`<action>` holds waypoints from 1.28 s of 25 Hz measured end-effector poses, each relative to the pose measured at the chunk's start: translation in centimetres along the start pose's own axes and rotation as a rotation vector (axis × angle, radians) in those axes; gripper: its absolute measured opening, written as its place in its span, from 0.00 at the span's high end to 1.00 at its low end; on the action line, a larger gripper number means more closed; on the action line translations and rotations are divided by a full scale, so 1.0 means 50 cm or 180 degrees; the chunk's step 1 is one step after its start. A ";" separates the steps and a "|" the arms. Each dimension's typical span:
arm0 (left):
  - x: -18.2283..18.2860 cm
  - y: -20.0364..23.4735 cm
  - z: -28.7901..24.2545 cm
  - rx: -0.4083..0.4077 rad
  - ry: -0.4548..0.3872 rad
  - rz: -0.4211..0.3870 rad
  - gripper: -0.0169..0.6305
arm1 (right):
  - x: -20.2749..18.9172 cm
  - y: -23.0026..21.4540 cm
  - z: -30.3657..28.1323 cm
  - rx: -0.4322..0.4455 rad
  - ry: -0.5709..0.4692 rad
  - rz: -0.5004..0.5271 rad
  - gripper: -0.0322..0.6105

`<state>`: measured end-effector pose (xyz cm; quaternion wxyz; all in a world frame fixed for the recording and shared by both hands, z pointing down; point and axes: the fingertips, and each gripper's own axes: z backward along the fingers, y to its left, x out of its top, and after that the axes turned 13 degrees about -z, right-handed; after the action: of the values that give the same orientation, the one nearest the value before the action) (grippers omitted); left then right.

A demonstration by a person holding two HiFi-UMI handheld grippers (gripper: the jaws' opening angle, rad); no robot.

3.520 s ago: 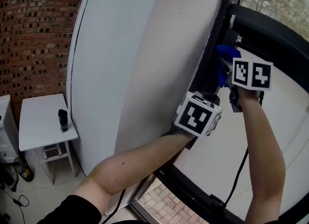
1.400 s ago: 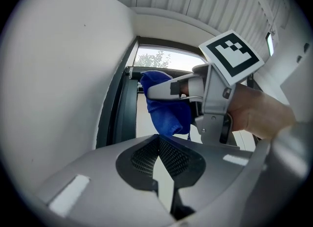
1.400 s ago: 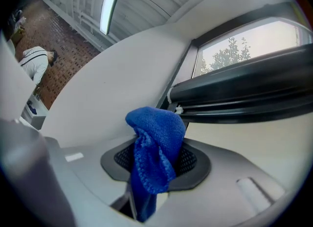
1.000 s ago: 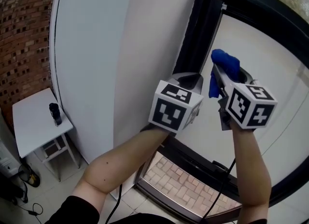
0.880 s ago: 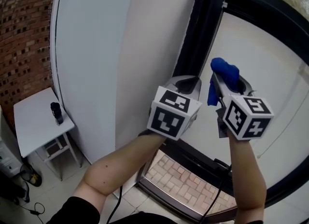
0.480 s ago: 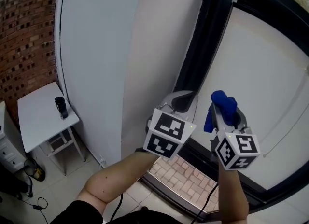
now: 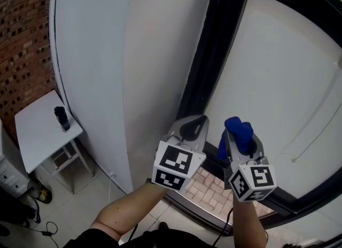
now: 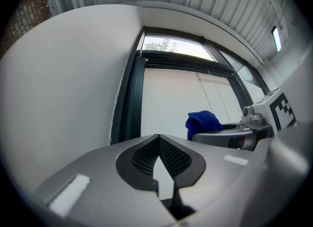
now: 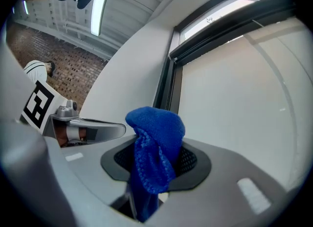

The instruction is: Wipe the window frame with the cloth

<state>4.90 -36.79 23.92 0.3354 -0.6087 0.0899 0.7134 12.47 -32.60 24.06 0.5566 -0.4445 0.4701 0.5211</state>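
A bunched blue cloth [image 7: 236, 133] [image 9: 154, 152] sticks out of my right gripper [image 7: 239, 137] [image 9: 157, 165], which is shut on it. The cloth [image 8: 202, 121] also shows in the left gripper view, at the right. My left gripper [image 7: 191, 128] [image 8: 159, 153] is shut with nothing in it, its jaw tips touching. Both grippers hang side by side, a little away from the black window frame [image 7: 211, 49] [image 8: 128, 99] [image 9: 168, 86]. The frame's upright runs beside a white wall panel [image 7: 149, 54]; a pale blind [image 7: 278, 76] fills the window.
The frame's bottom rail [image 7: 283, 205] curves across the lower right, with brick paving [image 7: 208, 183] seen through the glass below it. A small white table [image 7: 40, 134] bearing a dark bottle [image 7: 61, 117] stands at the left by a brick wall [image 7: 21, 38].
Both grippers have come down and back from the upper frame, where the cloth was against it, to a low spot in front of the bottom rail. The cloth stays clamped.
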 end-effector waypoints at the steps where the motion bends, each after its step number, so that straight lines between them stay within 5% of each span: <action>1: -0.005 -0.008 -0.003 -0.0005 0.0001 -0.0006 0.99 | -0.005 -0.008 0.007 -0.0022 0.0003 0.0000 0.71; 15: -0.044 -0.197 -0.070 -0.0711 -0.0063 0.0128 0.99 | -0.052 -0.201 0.207 -0.0950 0.0097 -0.0005 0.71; 32: -0.063 -0.425 -0.109 -0.1081 -0.0074 0.0031 0.99 | -0.065 -0.396 0.492 -0.1465 0.0164 -0.0147 0.71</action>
<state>21.89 -24.73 31.47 0.2254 -0.6478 -0.0329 0.7270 33.66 -10.13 31.37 0.4403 -0.5836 0.3426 0.5901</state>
